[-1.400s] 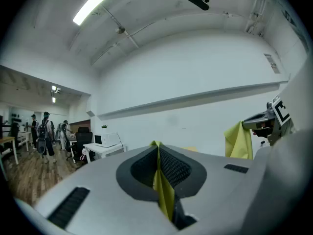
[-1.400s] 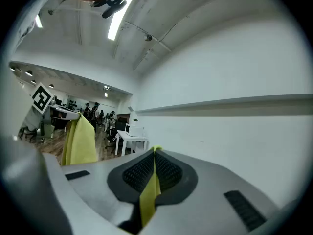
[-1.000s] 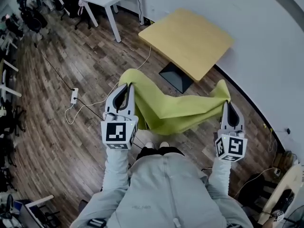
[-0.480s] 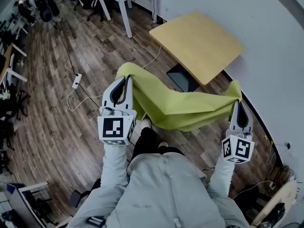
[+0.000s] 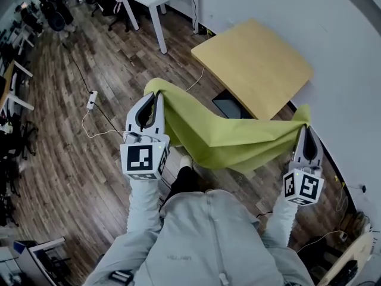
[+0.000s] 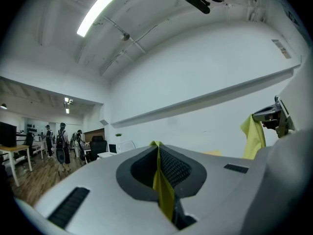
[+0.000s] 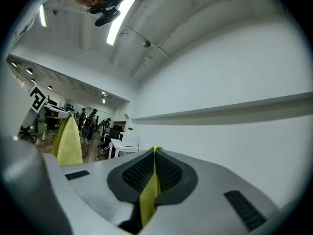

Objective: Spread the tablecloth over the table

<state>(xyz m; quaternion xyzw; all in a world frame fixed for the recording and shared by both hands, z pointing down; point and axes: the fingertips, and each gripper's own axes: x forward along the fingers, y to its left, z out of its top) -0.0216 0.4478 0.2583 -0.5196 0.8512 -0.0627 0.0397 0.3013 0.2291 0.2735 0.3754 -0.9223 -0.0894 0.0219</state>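
left claw (image 5: 156, 97) and right claw (image 5: 305, 128) each clamp a tablecloth (image 5: 220, 137) corner; cloth sags mid-air at 6 o'clock of bare worktop (image 5: 253, 64). risk: sagging middle snags worktop's near edge and bunches, or a thin corner slips free.

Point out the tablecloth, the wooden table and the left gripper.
tablecloth (image 5: 220, 139), head view, sagging middle of the green cloth
wooden table (image 5: 253, 65), head view, bare middle of its top
left gripper (image 5: 156, 96), head view, fingertips shut on the cloth's corner
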